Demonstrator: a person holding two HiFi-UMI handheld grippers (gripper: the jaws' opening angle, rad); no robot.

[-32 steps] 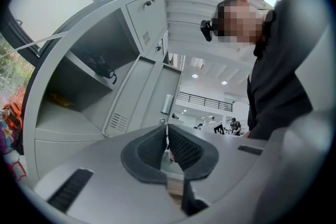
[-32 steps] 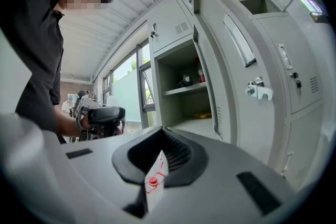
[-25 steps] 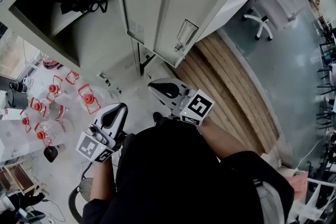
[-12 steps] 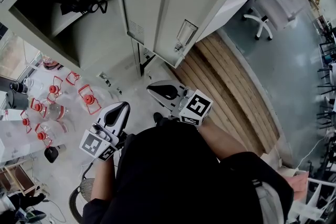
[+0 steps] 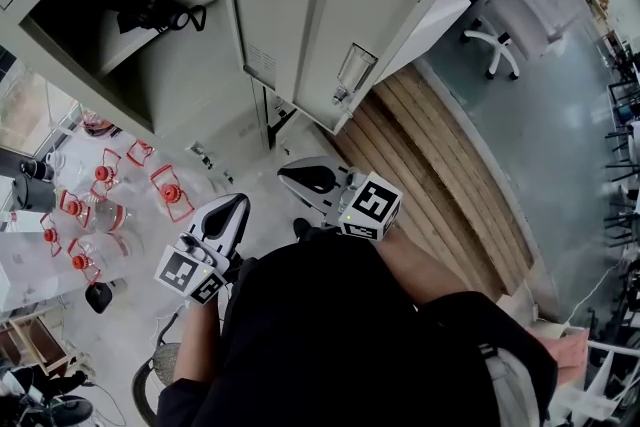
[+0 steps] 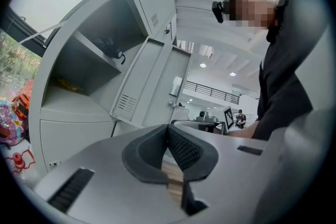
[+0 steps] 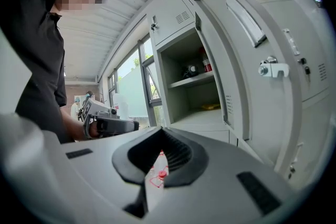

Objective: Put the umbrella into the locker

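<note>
The black folded umbrella (image 5: 150,10) lies on the upper shelf inside the open grey locker (image 5: 180,65), its strap loop hanging toward the door side. It also shows as a dark bundle in the left gripper view, umbrella (image 6: 113,51), and in the right gripper view, umbrella (image 7: 190,70). The locker door (image 5: 250,5) stands swung open. My left gripper (image 5: 235,203) (image 6: 168,129) is held low in front of the person, well short of the locker, shut with nothing in it. My right gripper (image 5: 285,173) (image 7: 161,131) sits beside it, likewise shut and empty.
Several red-capped glass jars (image 5: 100,195) crowd a white surface at the left. A closed locker door with a latch handle (image 5: 350,65) is right of the open one. Wooden flooring (image 5: 430,165) runs to the right, and a white chair (image 5: 500,35) stands beyond. A red can (image 7: 206,65) shares the umbrella's shelf.
</note>
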